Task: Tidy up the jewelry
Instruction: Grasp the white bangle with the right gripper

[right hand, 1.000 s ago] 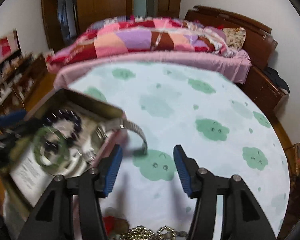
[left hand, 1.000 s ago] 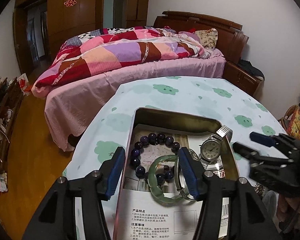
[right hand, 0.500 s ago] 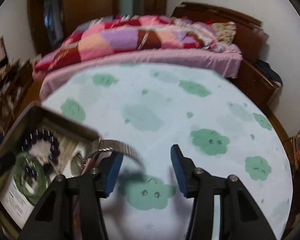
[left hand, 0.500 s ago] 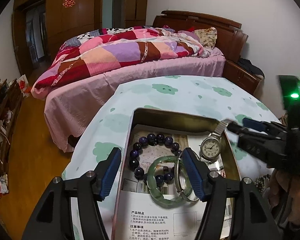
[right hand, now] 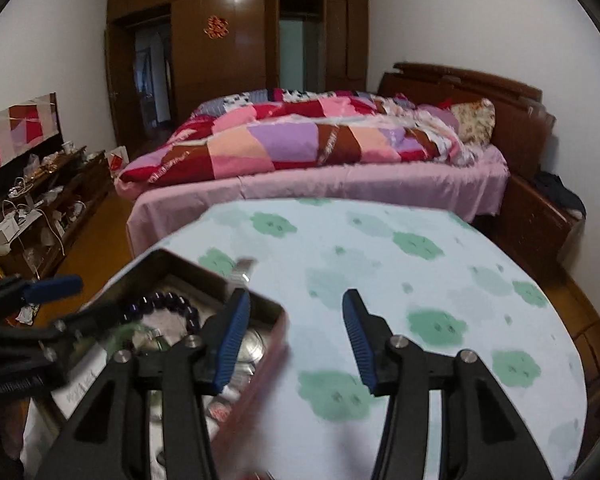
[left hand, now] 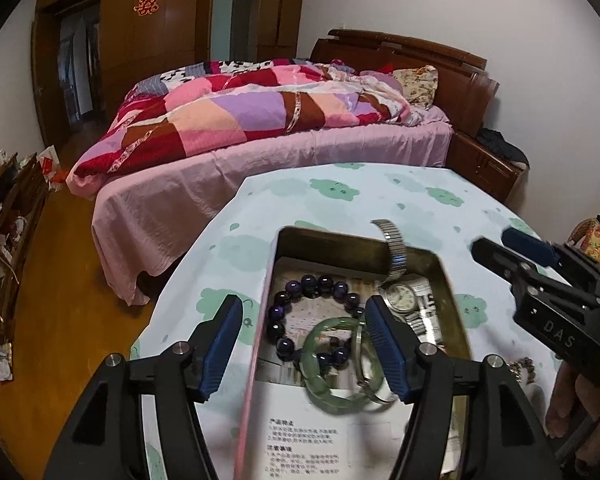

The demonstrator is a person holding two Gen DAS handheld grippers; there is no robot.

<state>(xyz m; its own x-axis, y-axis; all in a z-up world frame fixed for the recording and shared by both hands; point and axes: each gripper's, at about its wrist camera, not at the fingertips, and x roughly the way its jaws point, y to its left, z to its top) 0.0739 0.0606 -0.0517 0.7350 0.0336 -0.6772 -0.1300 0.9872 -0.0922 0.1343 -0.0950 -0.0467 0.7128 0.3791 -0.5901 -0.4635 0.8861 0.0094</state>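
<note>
watch (left hand: 400, 298) sat face-up in the tin (left hand: 360, 240), band (left hand: 394, 246) arched over the far rim, long axis running away from me | left gripper (left hand: 302, 340) spread and empty right over the tin, so nearer | right gripper (right hand: 294, 336) spread, empty, jaws just narrowed a touch, off to the tin's right

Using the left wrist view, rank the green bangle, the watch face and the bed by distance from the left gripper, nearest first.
1. Green bangle: in the tin, between the left gripper jaws.
2. Watch face: farther back, at the tin's right side.
3. Bed: beyond the table.
</note>
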